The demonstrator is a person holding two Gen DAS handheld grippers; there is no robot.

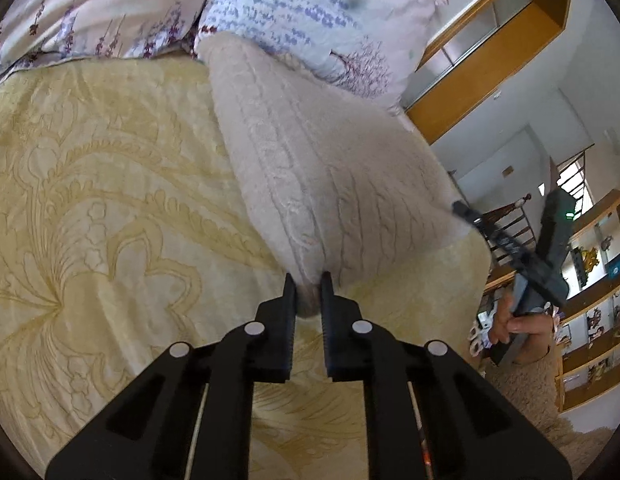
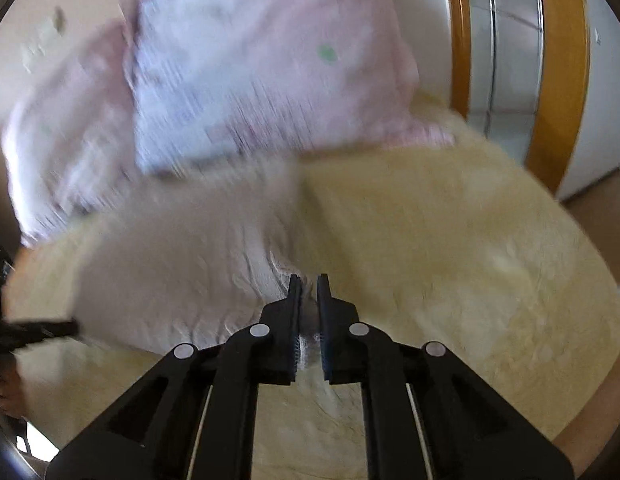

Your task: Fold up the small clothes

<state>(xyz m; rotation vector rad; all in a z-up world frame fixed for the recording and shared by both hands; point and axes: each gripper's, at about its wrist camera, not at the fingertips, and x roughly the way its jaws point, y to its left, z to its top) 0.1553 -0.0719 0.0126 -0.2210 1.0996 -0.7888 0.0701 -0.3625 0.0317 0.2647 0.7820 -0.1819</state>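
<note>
1. Cream cable-knit sweater (image 1: 310,168) stretches away from the left gripper (image 1: 308,280), rising ahead of its tips and spreading toward the pillows beyond.
2. Both fingers of the left gripper are drawn close on a bunched corner of the knit; a fold of it sits squeezed between the toothed pads (image 1: 289,312), so this claw is clamped on the garment.
3. Ahead and to the right of the left claw, the far edge of the sweater runs to the right gripper (image 1: 460,206), whose tip meets the cloth there; a hand (image 1: 510,324) holds that tool lower down.
4. In the right wrist view, the right gripper (image 2: 310,280) has its fingers nearly together with a strip of pale knit pinched between them, so it too is clamped on the sweater (image 2: 181,260).
5. From that claw the garment spreads ahead and to the left, heavily blurred, and its far left edge reaches the dark tip of the left gripper (image 2: 49,326).
6. Under both claws lies a yellow patterned bedspread (image 1: 89,200), with the knit held stretched between the two tools above it.
7. Beyond the sweater, farther from both claws, two floral pillows (image 1: 310,12) lean side by side; a wooden shelf unit (image 1: 490,52) stands off to the right.
</note>
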